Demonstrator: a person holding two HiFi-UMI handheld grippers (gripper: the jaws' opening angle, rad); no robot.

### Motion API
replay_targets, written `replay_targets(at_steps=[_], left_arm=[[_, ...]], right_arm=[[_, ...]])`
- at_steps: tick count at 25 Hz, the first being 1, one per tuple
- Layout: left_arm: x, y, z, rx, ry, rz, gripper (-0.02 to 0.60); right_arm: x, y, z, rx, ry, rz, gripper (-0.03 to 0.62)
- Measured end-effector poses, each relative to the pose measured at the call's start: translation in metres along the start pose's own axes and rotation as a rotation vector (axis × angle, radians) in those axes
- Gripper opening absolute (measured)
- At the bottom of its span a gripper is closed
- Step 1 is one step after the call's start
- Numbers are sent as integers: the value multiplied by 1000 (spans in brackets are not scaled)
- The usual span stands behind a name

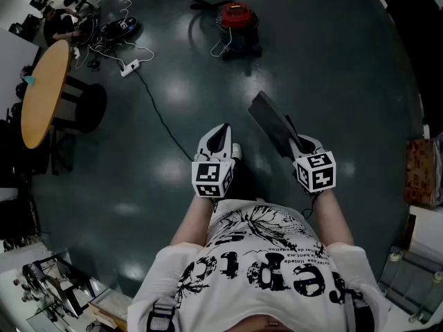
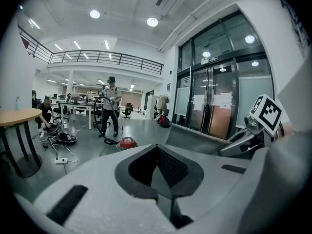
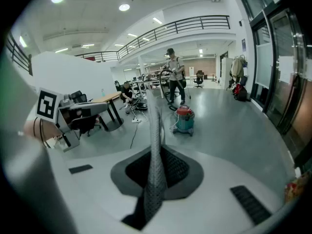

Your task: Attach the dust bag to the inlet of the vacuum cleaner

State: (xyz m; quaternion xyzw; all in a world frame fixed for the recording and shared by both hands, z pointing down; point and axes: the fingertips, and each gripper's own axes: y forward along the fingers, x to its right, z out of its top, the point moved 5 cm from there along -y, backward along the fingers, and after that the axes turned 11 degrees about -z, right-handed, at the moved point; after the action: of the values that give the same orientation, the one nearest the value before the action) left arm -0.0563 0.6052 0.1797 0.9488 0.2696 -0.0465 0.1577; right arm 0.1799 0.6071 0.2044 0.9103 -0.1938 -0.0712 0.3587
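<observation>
One edge of the bag (image 1: 271, 122) is pinched by the right gripper (image 1: 296, 142), well apart from the vacuum (image 1: 237, 21); the left gripper (image 1: 221, 133) is clenched empty. The bag is judged light, thin and floppy, best gripped near its opening.

The dust bag (image 3: 155, 174) is showing as grey woven cloth, mesh-like and matt. The floor (image 1: 332, 81) is gleaming smooth and glossy, throwing back the ceiling lights. The round table (image 1: 43, 95) is showing a wood-toned top (smooth, faintly shiny). The vacuum cleaner (image 1: 237, 19) is wearing a shiny red lid. The left gripper (image 1: 223, 131) and right gripper (image 1: 294, 141) are looking like matt white plastic with dark, finely ribbed pads.
</observation>
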Motion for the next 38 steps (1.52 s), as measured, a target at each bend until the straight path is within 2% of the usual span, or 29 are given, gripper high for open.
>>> replay_targets(at_steps=[3,6,9,13,17,21,27,32,35,38], left_arm=[[-61,32,25,17,-23,-6,3],[-120,71,51,4,-5,-36,4],[-165,109,77,-3,10,-76,3],[-216,151,102,-7,6,-84,3],[-253,189,103,-35,-15,-76,3],[-282,237,106,-59,-41,-34,3],[-304,314,120,-106,-15,4,3],[-337,388,116,-77,-31,33,3],[-352,415,127,-84,-36,11,3],[-371,449,128,-81,22,-31,3]], right_arm=[[-9,47,47,-8,-8,4,25],[-13,98,97,-17,-19,0,25],[-9,136,144,-12,-8,-6,25],[1,180,194,-12,25,-19,25],[13,223,220,-37,-2,-9,25],[40,268,243,-62,-59,5,25],[90,340,274,-95,-83,121,25],[125,410,293,-83,-172,183,25],[134,430,311,-86,-222,180,25],[142,464,308,-108,-230,171,25]])
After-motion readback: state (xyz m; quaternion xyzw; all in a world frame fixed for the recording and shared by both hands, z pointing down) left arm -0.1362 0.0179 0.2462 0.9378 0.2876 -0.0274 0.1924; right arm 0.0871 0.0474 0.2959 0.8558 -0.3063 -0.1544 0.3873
